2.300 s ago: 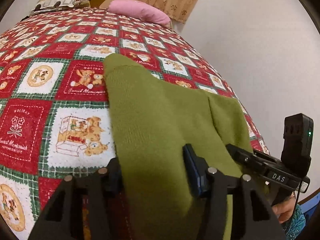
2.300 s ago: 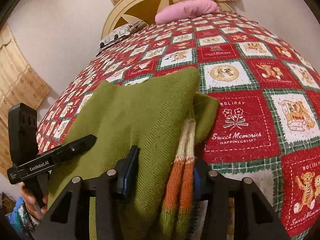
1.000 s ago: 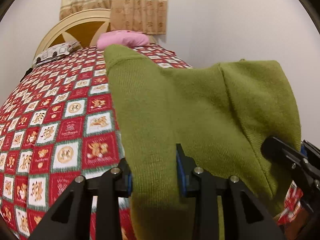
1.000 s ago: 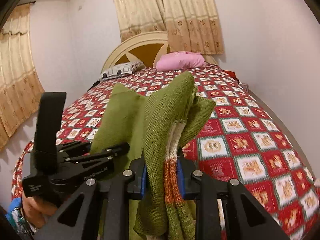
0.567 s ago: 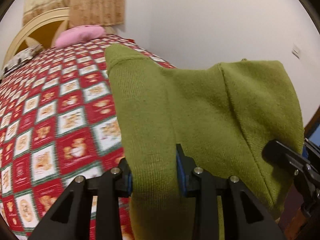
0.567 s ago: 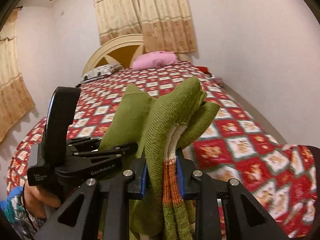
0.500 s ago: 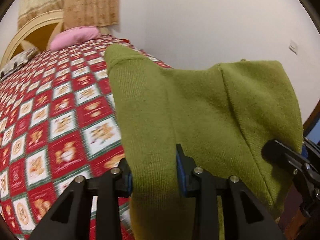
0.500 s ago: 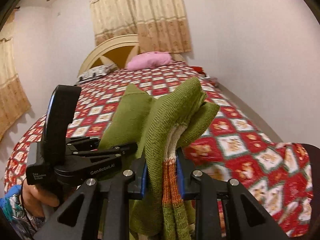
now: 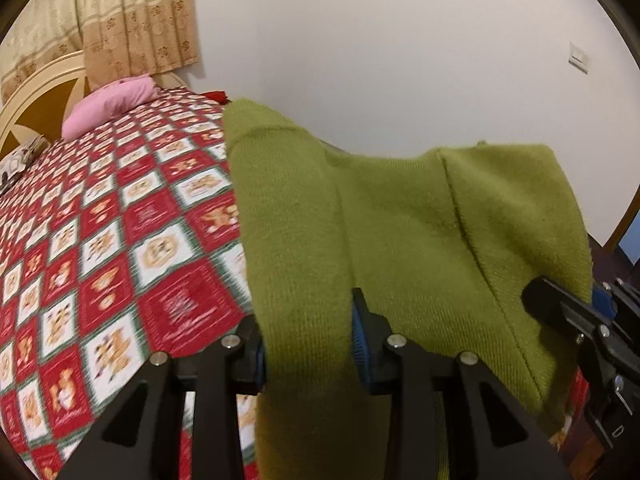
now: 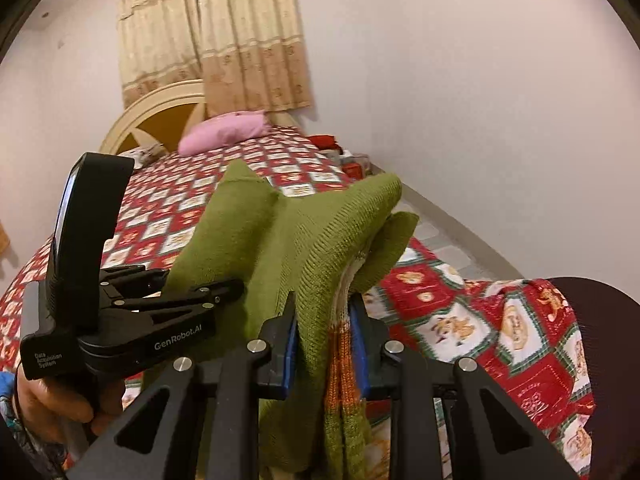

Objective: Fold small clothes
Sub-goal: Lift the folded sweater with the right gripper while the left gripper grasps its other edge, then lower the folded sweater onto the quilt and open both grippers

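spreading across the room under a red and white patchwork quilt [image 9: 132, 248], the bed [image 10: 472, 344]. resting at its far end against a cream arched headboard [image 10: 160, 108], a pink pillow [image 10: 224, 132], with beige curtains [image 10: 224, 40] hanging behind.

hanging in the air above the near corner of the bed, clear of the quilt, the green knitted sweater [image 9: 400, 216], folded into thick layers and stretching between the two tools. showing at its lower edge in the right wrist view, a cream and orange striped band [image 10: 342, 360].

clamping the sweater's left side, the left gripper [image 9: 307, 346], fingers [image 9: 362, 344] pressing in on a thick fold. pinching the right side and the striped band, the right gripper [image 10: 324, 350], blue-padded fingers [image 10: 289, 356] closing tight on the knit. gripping the left tool's handle at the lower left of the right wrist view, the left hand [image 10: 52, 396].
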A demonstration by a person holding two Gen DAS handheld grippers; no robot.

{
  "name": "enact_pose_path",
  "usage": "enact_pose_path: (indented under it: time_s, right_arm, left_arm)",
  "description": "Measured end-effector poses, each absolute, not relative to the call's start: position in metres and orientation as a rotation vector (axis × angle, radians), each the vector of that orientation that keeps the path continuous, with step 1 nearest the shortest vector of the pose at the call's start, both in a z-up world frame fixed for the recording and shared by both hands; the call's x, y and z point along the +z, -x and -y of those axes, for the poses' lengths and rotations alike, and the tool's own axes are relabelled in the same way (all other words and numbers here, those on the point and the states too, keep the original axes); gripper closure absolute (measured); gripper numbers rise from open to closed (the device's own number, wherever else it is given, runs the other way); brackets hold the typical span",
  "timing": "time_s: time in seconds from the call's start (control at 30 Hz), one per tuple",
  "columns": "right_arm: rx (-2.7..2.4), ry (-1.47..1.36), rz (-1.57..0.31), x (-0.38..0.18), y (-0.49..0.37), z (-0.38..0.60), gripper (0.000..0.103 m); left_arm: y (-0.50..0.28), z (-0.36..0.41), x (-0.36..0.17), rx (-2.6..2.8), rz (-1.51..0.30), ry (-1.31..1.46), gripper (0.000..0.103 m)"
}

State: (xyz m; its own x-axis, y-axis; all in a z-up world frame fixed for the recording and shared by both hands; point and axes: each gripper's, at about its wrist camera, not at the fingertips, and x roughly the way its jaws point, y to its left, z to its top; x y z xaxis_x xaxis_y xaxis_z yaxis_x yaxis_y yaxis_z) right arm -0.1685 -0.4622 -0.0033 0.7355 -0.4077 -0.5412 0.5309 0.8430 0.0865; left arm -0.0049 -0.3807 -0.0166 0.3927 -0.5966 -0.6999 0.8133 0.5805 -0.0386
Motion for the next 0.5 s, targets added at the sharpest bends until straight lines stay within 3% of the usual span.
enact_pose_path:
  time_s: [0.27,0.43,0.5]
  right_arm:
    - [-0.599,-0.280,-0.642,-0.044,0.147,0.510,0.080]
    - [-0.603,-0.386,-0.716,-0.077,0.141,0.538,0.080]
    - [-0.588,-0.455,-0.709,-0.080,0.145,0.548,0.079]
  left_arm:
    - [-0.013,0.405,-0.051,-0.875,-0.792,-0.320,0.064]
    - [-0.037,0.402,-0.063,-0.848,-0.918,-0.210,0.034]
    - [-0.045,0.400,-0.067,-0.858,-0.974,-0.163,0.029]
